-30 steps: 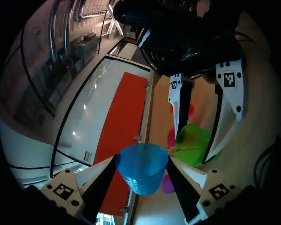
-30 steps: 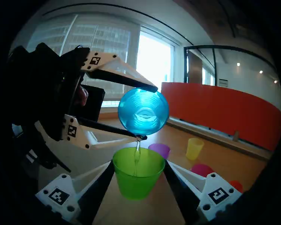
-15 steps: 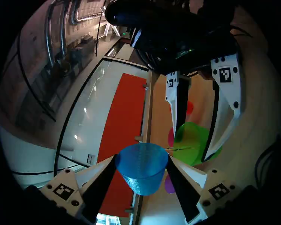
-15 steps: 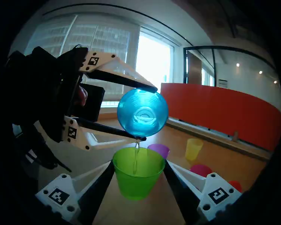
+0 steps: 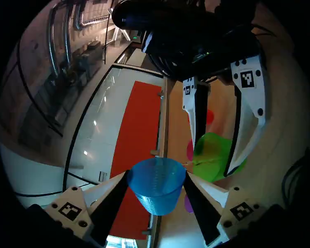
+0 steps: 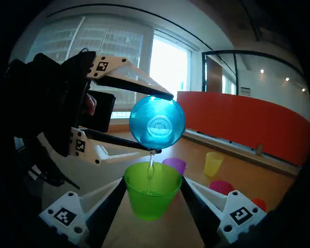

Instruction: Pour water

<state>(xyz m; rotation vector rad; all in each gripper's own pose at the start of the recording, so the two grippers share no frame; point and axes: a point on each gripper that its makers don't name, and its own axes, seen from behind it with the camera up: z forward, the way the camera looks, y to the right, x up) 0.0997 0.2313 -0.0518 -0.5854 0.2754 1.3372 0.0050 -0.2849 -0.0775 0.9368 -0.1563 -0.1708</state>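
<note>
Water (image 6: 151, 164) falls in a thin thread from the lowest lip of the blue cup (image 6: 157, 122) into the green cup (image 6: 152, 202) directly beneath it. In the right gripper view we see the blue cup tipped onto its side, its long axis near horizontal and its mouth pointing toward the camera, so that we look down the inside to the round base. The left gripper (image 6: 163, 124) is clamped on this cup, one finger pressing the top of the rim and the other the bottom. The green cup stands upright, mouth up and long axis vertical, squeezed between the two fingers of the right gripper (image 6: 153, 182) above the wooden table (image 6: 246, 182). In the left gripper view the room appears rolled sideways; there the blue cup sits between that gripper's own fingers, and the right gripper beyond it flanks the green cup. A purple cup (image 6: 175, 164) stands just behind the green one, with a yellow cup (image 6: 213, 163) and a pink cup (image 6: 222, 187) farther off. Compared with one second ago, both grips and both cups keep their places. The thread of water looks shorter, and the bright pool inside the blue cup has shrunk, baring more of the base.
</note>
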